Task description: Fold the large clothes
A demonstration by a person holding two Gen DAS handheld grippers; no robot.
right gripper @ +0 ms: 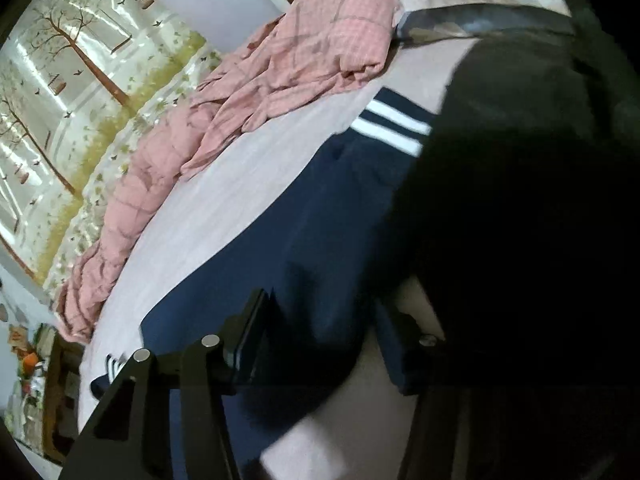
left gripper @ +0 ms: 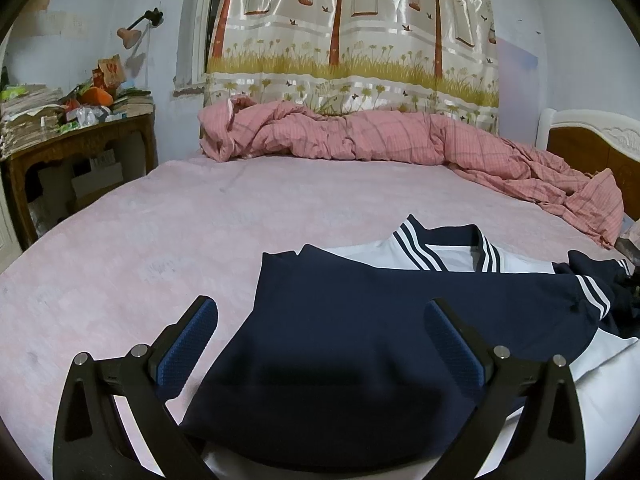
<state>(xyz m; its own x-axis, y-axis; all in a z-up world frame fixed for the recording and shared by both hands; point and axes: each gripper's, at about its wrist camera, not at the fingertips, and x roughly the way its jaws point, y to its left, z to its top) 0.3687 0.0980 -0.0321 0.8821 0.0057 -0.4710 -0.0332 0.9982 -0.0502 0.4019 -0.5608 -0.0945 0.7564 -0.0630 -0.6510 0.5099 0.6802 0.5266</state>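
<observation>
Left wrist view. Left gripper (left gripper: 320,316) held low over the near edge of the bed (left gripper: 160,232), jaws spread wide, blue pads (left gripper: 192,336) clear of the cloth; nothing clamped. The garment (left gripper: 360,320), navy and white with white-striped trim, lies flat on the pink sheet just ahead, its navy fold running between the fingers. Striped collar (left gripper: 440,252) at its far end. A striped cuff (left gripper: 592,292) bunches to the right, close to the frame edge. Wide bare sheet to the left and beyond the garment. Far side of the bed taken by a rumpled pink checked quilt (left gripper: 360,136), which trails down the right side toward the wooden headboard (left gripper: 592,148). Tree-print curtain (left gripper: 352,40) behind. Off the left edge of the bed, a wooden side table (left gripper: 80,152) heaped with papers and clutter, lamp (left gripper: 132,34) on the wall above.

Right wrist view. Picture blurred and rolled. Right gripper (right gripper: 320,336) jaws partly apart; navy cloth lies between the fingers, but the blur hides whether the pads press on it. Cannot tell. A large dark mass (right gripper: 520,240) fills the right half, blocking that side. Striped cuff shows just past it. Open sheet separates the garment from the quilt.
</observation>
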